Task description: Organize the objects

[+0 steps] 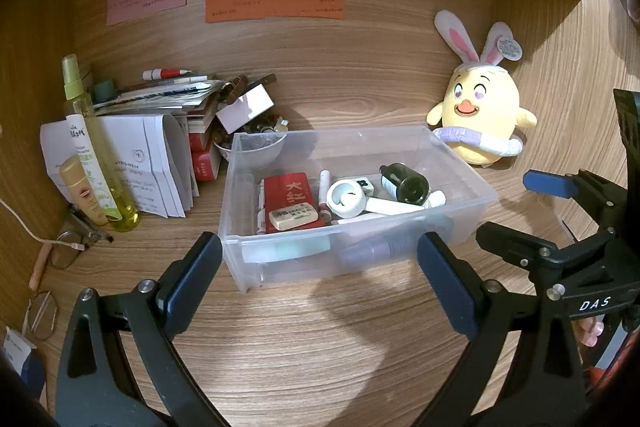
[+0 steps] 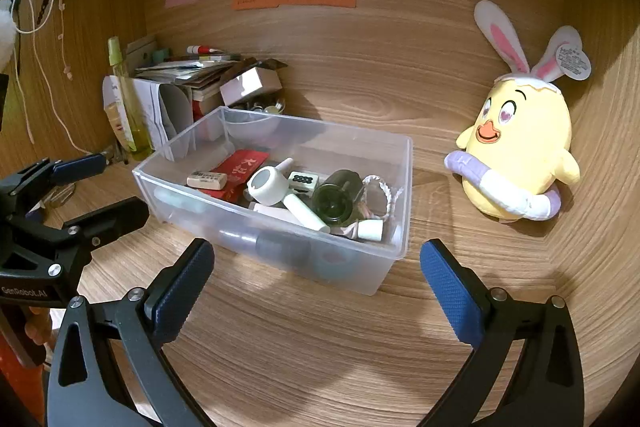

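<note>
Left hand-held gripper (image 1: 320,271): jaws spread wide, nothing between them, hovering just in front of the clear plastic bin (image 1: 460,151). Right hand-held gripper (image 2: 316,275): same, wide apart and empty, near the bin's front-right corner.

Wooden surface (image 1: 320,327) inside a wood-panelled nook carries everything. Bin sits mid-surface, slightly skewed. Yellow chick plush (image 1: 480,107) with bunny ears stands right of the bin, apart from it, against the side wall. Paper and booklet pile (image 1: 160,147) is left of the bin, at the back wall. Yellow-green spray bottle (image 1: 96,155) leans at the far left, with a small tan tube (image 1: 82,191) in front of it. White bowl (image 1: 256,147) of small bits sits just behind the bin's back-left corner.

Inside the bin:
- red packet (image 1: 290,193) at left, eraser (image 1: 293,216) lying on top of it
- white round cap (image 1: 346,197) near centre
- dark green glass bottle (image 1: 404,183) on its side, right of centre
- white tube (image 1: 390,206) lying below the bottle
- mahjong tile (image 2: 303,180) behind the cap

Pink, green and orange notes (image 1: 276,1) are stuck on the back wall.
</note>
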`<move>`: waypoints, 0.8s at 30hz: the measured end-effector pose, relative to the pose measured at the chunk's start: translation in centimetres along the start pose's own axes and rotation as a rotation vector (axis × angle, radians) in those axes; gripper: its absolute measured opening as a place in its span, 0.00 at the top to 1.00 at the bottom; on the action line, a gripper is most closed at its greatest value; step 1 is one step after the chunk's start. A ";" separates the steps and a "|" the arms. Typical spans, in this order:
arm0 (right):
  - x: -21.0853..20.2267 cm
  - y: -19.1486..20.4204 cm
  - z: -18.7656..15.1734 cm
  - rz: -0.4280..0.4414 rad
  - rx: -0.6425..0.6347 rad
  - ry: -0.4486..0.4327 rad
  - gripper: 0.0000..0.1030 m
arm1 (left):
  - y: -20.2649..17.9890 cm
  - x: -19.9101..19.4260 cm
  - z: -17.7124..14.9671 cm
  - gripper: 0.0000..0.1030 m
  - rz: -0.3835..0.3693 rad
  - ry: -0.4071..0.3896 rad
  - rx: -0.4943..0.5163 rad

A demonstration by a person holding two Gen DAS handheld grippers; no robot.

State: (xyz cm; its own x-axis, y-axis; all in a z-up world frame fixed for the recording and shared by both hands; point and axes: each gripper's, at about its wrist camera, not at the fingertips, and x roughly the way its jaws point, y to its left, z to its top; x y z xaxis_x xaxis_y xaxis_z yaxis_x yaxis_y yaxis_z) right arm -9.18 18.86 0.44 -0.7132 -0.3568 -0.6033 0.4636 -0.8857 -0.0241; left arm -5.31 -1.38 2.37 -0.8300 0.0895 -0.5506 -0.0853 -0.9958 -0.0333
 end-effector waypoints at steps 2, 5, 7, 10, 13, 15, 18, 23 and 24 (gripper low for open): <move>0.0 0.0 0.0 0.000 0.000 -0.001 0.00 | 0.0 0.0 0.0 0.04 -0.001 0.000 0.000; -0.1 0.0 0.1 0.001 0.000 -0.002 0.00 | 0.0 0.0 0.0 0.04 0.000 0.001 -0.001; -0.1 0.0 0.1 0.000 0.000 -0.002 0.00 | -0.1 -0.1 0.0 0.04 -0.001 0.000 0.001; -0.1 -0.1 0.2 0.000 0.001 -0.001 0.00 | -0.1 -0.2 0.0 0.04 -0.002 -0.001 0.003; -0.2 -0.2 0.2 0.000 0.002 -0.002 0.00 | -0.1 -0.2 0.0 0.04 0.000 -0.002 0.003; -0.2 -0.2 0.2 -0.002 0.003 -0.003 0.00 | -0.1 -0.2 0.0 0.04 -0.001 -0.001 0.002; -0.3 -0.3 0.2 -0.001 0.005 -0.005 0.00 | -0.1 -0.2 0.0 0.04 0.000 -0.001 0.002; -0.3 -0.4 0.3 -0.003 0.006 -0.007 0.00 | -0.3 -0.2 0.0 0.04 -0.002 -0.003 0.005; -0.4 -0.4 0.3 -0.002 0.006 -0.008 0.00 | -0.3 -0.2 0.0 0.04 -0.002 -0.004 0.006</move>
State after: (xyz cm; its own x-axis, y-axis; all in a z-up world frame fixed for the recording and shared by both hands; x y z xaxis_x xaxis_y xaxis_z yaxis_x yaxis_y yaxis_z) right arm -9.24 19.25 0.87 -0.7183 -0.3569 -0.5972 0.4588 -0.8883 -0.0210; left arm -5.06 -1.10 2.49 -0.8318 0.0915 -0.5475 -0.0903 -0.9955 -0.0292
